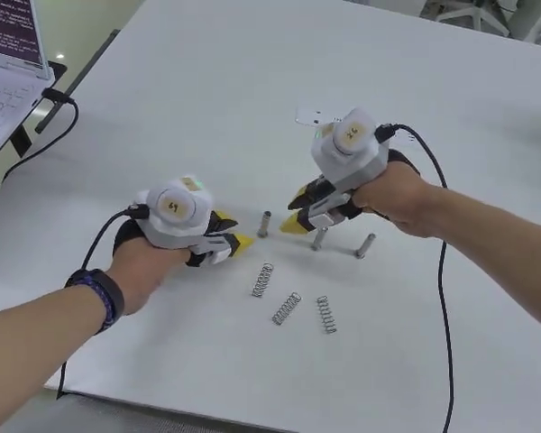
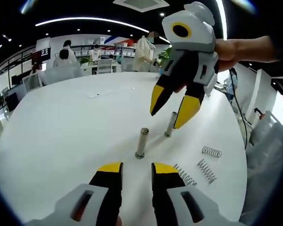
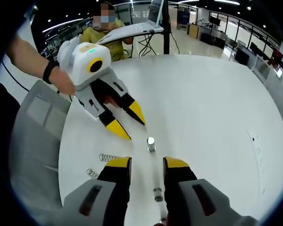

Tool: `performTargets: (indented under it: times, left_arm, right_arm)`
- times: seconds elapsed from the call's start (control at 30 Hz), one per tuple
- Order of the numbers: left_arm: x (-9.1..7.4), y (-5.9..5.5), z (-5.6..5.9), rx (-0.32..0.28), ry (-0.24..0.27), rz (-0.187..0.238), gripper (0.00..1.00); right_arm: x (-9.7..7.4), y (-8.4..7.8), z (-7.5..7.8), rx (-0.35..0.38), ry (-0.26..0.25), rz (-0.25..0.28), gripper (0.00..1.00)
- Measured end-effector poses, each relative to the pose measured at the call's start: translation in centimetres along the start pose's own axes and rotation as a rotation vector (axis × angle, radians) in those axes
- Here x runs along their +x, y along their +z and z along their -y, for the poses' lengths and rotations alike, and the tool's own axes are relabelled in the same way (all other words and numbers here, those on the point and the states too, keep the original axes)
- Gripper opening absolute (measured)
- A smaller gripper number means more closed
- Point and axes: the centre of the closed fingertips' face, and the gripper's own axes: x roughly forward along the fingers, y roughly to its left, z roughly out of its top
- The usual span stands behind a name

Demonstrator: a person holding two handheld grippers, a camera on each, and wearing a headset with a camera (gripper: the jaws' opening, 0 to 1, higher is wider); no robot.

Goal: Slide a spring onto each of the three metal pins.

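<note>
L gripper (image 1: 242,243), yellow-tipped, jaws narrowly apart, empty; thin steel coil spring (image 1: 262,280) flat just beside; grey upright metal pins (image 1: 264,224) beyond.

Shiny metal pins (image 1: 264,224), wire springs (image 1: 287,308), matt table (image 1: 234,90)

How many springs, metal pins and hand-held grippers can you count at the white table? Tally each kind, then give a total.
springs: 3
metal pins: 3
hand-held grippers: 2
total: 8
</note>
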Motion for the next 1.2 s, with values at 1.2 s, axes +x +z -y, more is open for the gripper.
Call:
performTargets:
  times: [1.2]
  left_arm:
    - [-8.9, 0.4, 0.3, -0.011, 0.057, 0.021, 0.27]
  right_arm:
    - [-5.7, -4.7, -1.9, 0.322, -0.153, 0.236, 0.36]
